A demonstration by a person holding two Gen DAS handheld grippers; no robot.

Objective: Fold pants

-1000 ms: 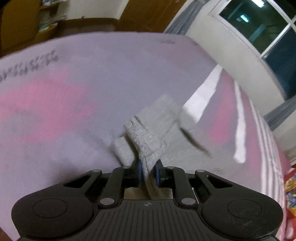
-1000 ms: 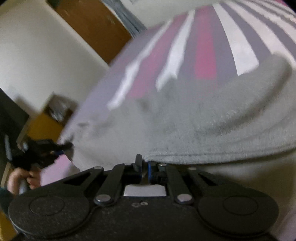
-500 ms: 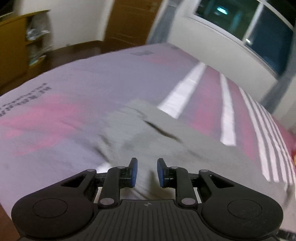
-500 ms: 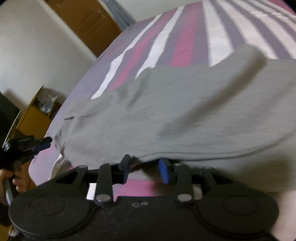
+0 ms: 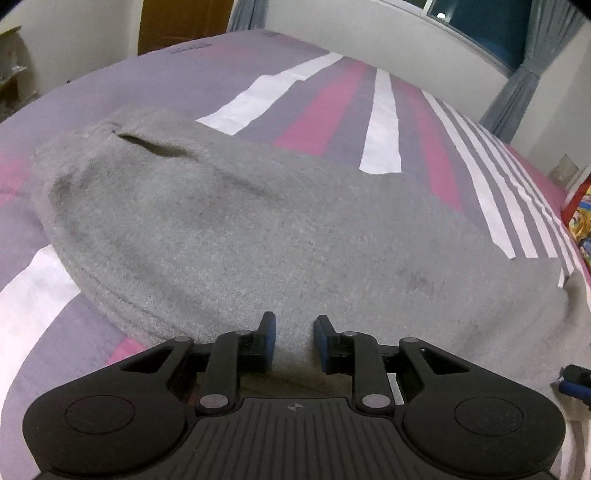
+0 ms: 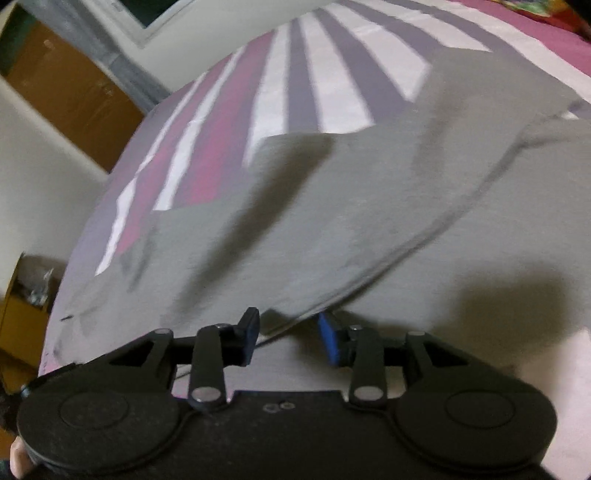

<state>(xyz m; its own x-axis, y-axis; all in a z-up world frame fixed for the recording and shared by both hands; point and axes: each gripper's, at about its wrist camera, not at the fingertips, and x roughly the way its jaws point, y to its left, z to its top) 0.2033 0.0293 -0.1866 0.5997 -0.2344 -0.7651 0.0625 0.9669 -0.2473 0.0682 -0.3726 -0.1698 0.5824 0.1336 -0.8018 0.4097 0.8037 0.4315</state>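
Grey fleece pants (image 5: 258, 229) lie spread flat on the striped bed, with a pocket slit at the far left. They also fill the right wrist view (image 6: 369, 206), folded over with an edge running diagonally. My left gripper (image 5: 294, 338) is open and empty, just above the near edge of the pants. My right gripper (image 6: 289, 334) is open and empty, its fingertips at the folded edge of the cloth.
The bedspread (image 5: 332, 96) has purple, pink and white stripes. A brown door (image 5: 184, 22) and a window with curtains (image 5: 517, 26) are behind the bed. A colourful box (image 5: 580, 218) sits at the right edge. A wooden shelf (image 6: 26, 295) stands at left.
Both grippers have opened and let go of the pants. The cloth has dropped and now lies flat on the bed. Both grippers have pulled back toward the near edge.
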